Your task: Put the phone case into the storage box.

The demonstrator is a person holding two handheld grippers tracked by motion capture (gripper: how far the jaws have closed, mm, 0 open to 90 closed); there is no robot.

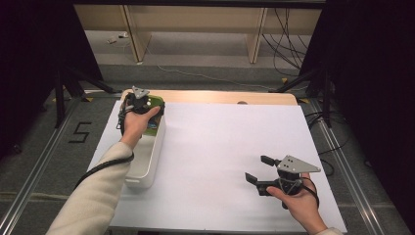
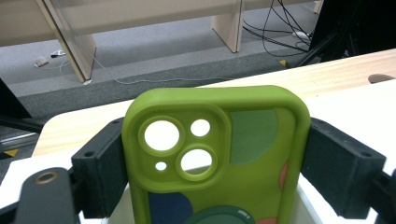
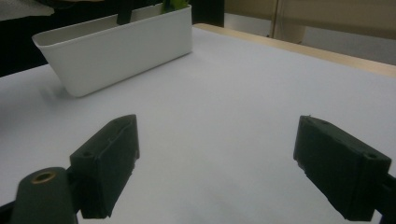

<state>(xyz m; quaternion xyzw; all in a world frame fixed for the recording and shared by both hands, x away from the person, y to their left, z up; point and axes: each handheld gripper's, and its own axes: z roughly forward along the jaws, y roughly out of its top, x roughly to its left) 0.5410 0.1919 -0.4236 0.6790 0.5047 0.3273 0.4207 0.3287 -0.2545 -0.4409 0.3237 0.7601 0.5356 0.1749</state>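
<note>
A grey floor (image 1: 205,73) with loose black cables (image 1: 286,41) lies behind the table (image 1: 220,96), where pale wooden legs (image 1: 254,39) stand by dark curtains (image 1: 372,73).

A lime-green phone case (image 2: 219,158) with three round camera cut-outs and coloured blobs of dark green, navy and salmon is held upright, camera end up, over the far end of a long white bin (image 1: 147,156) at the table's left side.

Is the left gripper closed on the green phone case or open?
Closed on it: the left gripper has both black jaws pressed against the sides of the green phone case, above the white bin.
</note>
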